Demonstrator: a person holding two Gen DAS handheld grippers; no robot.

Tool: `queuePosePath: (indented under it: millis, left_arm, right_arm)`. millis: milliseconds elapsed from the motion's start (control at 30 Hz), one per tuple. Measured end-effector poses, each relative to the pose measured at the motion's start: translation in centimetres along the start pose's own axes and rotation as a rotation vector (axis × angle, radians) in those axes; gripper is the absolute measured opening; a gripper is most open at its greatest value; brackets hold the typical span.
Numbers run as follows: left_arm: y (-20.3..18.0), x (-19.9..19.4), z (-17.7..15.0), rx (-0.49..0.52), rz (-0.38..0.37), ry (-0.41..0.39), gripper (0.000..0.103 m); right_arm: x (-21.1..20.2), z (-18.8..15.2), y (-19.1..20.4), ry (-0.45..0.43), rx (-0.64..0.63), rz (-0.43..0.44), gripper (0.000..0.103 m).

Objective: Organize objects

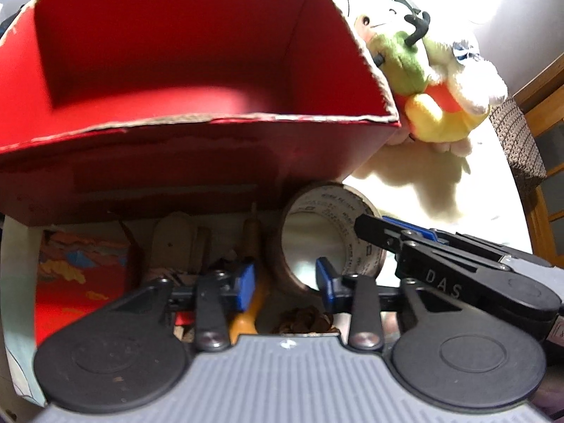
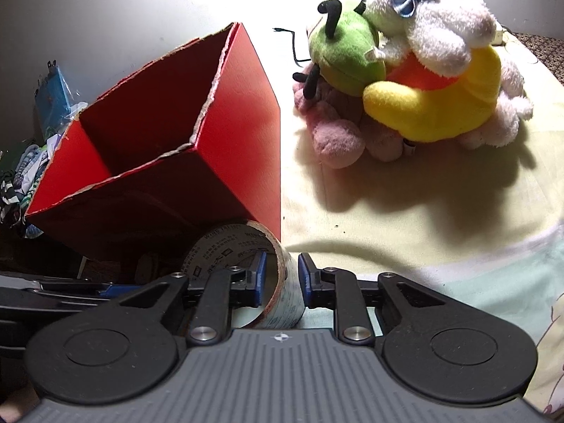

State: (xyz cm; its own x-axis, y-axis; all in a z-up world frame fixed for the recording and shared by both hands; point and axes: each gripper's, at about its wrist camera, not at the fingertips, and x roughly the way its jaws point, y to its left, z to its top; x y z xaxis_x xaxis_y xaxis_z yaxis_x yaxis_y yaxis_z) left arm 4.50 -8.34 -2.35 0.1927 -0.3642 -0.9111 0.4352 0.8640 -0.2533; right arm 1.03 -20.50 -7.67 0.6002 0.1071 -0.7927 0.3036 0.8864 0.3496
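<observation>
A roll of tape (image 2: 225, 246) with a printed inner core stands on its edge in front of the near corner of a red cardboard box (image 2: 176, 134). My right gripper (image 2: 282, 275) is shut on the tape roll's wall, one finger inside the ring and one outside. In the left wrist view the tape roll (image 1: 328, 239) is just right of centre, with the right gripper (image 1: 384, 227) reaching in from the right. My left gripper (image 1: 286, 282) is open, low in front of the red box (image 1: 169, 70), whose inside is bare.
A pile of plush toys (image 2: 423, 70), green, yellow, white and pink, lies on the pale surface right of the box. Near my left fingers are a yellow handle (image 1: 246, 313), a brown clump (image 1: 306, 319) and wooden pieces (image 1: 176, 243). Clothes and a blue packet (image 2: 53, 88) sit far left.
</observation>
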Motion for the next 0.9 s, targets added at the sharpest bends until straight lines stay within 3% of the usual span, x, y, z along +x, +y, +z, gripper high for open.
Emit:
queuePosePath:
  millis: [133, 533, 767, 900]
  left_arm:
    - [-0.2, 0.7, 0.0, 0.016, -0.013, 0.01, 0.018]
    - [-3.1, 0.1, -0.3, 0.17, -0.092, -0.002, 0.017]
    - [-6.4, -3.3, -0.4, 0.324, -0.159, -0.12, 0.017]
    - [-7.9, -5.7, 0.3, 0.39, -0.187, -0.234, 0.017]
  right_arm:
    - [-0.1, 0.0, -0.3, 0.003, 0.018, 0.004, 0.011]
    - [-4.6, -1.1, -1.3, -0.103, 0.07, -0.087, 0.011]
    - [-10.3, -1.1, -1.3, -0.243, 0.098, -0.148, 0.011]
    - [-13.2, -0.1, -0.1, -0.36, 0.068, -0.173, 0.012]
